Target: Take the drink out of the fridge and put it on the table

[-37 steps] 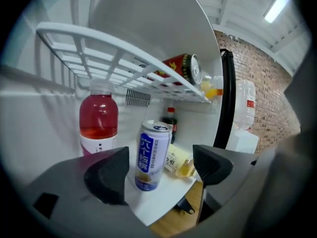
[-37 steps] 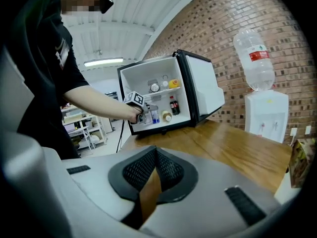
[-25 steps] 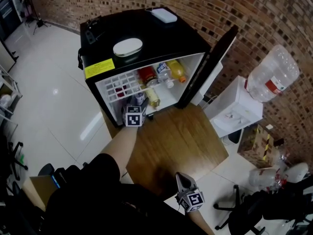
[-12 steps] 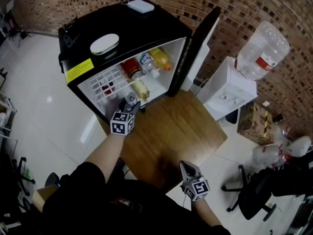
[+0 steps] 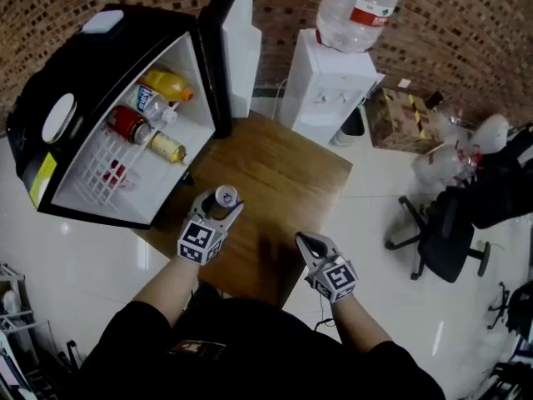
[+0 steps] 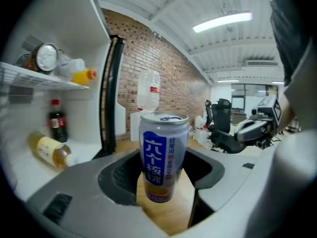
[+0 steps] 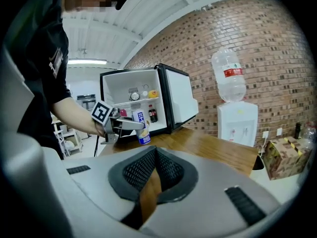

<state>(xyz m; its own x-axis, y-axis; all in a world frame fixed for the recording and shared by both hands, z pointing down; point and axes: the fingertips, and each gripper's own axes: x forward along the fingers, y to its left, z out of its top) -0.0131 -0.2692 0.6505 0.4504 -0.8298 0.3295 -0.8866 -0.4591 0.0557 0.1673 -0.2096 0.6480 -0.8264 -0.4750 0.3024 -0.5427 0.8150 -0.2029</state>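
The can (image 6: 163,155) is held upright, clamped at its lower half between the jaws of the left gripper (image 5: 223,210). The upright hold is judged deliberate, since it lets the base meet the wood flat.

The can is carried outside the fridge (image 5: 125,57). It is positioned just inside the edge of the table (image 5: 287,169) that faces the fridge, toward the corner nearest the person. In the left gripper view, wood is seen beneath the base. The can appears to be clear of the surface, though contact cannot be ruled out.

The removal is judged complete and the set-down is judged the step in hand. A straight lowering is called for, with the jaws released only once the base is seated.

The right gripper (image 5: 306,242) is held at the table's edge on the person's right. Its jaws are together and nothing is between them. It is judged to be parked out of the way, as the table's middle is left free.

The fridge door (image 5: 237,32) is standing open beside the table's far corner. Several bottles (image 5: 133,125) are left lying on the shelf inside. A water dispenser (image 5: 329,82) is noted past the far edge, well apart from the work.
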